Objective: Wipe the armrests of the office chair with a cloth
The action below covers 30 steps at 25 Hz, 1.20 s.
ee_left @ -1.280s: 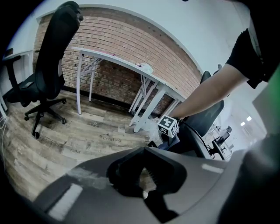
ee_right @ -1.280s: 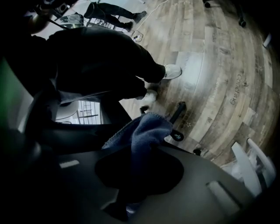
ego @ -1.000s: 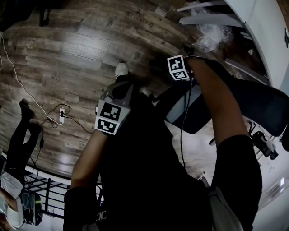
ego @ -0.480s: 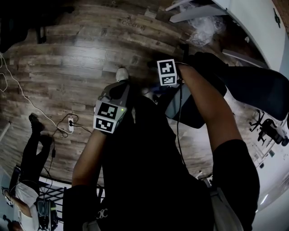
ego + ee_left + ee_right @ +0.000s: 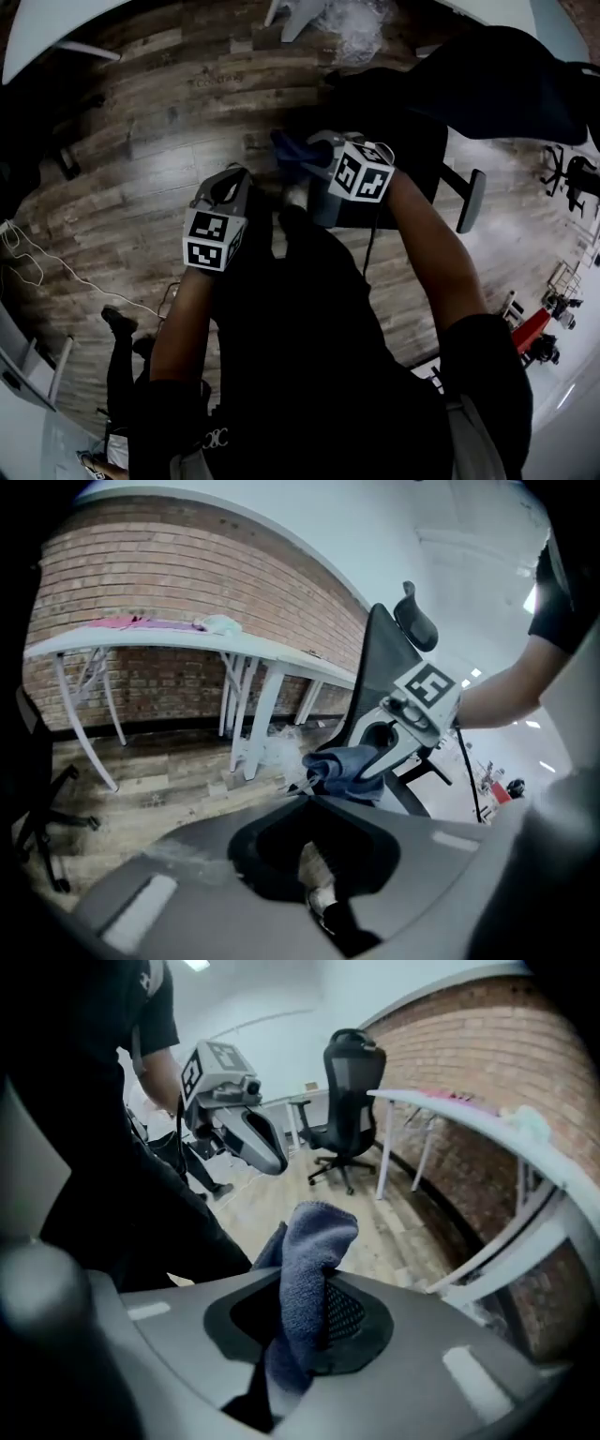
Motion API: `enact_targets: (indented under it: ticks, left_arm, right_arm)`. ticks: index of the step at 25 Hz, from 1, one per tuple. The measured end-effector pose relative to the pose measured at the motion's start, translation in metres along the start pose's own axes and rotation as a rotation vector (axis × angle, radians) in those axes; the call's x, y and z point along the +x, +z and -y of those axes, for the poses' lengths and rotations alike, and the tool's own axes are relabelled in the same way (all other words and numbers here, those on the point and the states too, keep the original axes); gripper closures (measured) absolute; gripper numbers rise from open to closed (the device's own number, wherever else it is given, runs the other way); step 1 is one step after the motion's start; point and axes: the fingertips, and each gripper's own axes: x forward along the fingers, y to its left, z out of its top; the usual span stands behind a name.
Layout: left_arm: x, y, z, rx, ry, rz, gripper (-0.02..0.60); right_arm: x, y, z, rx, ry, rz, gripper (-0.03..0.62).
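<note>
Holding the blue cloth in my right gripper, I have its jaws closed on the fabric about midway. A folded bunch stands up past the tips and the rest hangs down below them. My left gripper has its jaws drawn together with nothing between them.

From the head view, the two grippers sit side by side in front of my body over the wooden floor, the left gripper just to the left of the right gripper and apart from it. The cloth sticks out between their tips, gripped only by the right one.

The office chair stands ahead of my right gripper and to its right, its dark backrest the nearest big shape. One armrest lies off to the right of that gripper, and the cloth is clear of it.

Looking along my left gripper, the cloth hangs just ahead of its tips, with the chair behind it. Further left, a white table stands against a brick wall.
</note>
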Motion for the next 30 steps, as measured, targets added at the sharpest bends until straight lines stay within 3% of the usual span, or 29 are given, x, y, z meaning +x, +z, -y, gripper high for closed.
enact_targets:
  ticks: [4, 9, 13, 17, 22, 30]
  left_arm:
    - [0.031, 0.028, 0.030, 0.111, -0.061, -0.020, 0.577]
    - [0.062, 0.045, 0.077, 0.190, -0.075, -0.039, 0.577]
    - [0.073, 0.045, 0.105, 0.242, -0.074, -0.074, 0.577]
    - [0.068, 0.039, 0.117, 0.263, -0.032, -0.115, 0.577]
    - [0.059, 0.025, 0.118, 0.164, 0.028, -0.158, 0.577]
    - [0.037, 0.009, 0.113, 0.158, 0.109, -0.204, 0.577]
  right_arm:
    - [-0.058, -0.033, -0.013, 0.092, -0.207, 0.062, 0.526]
    - [-0.101, -0.107, -0.052, 0.139, -0.320, 0.043, 0.526]
    - [-0.088, -0.163, -0.088, 0.051, -0.324, -0.023, 0.526]
    - [-0.058, -0.181, -0.103, 0.000, -0.278, 0.016, 0.526]
    - [-0.026, -0.175, -0.085, 0.002, -0.258, 0.115, 0.526]
    - [0.000, -0.139, -0.049, -0.043, -0.287, 0.217, 0.526]
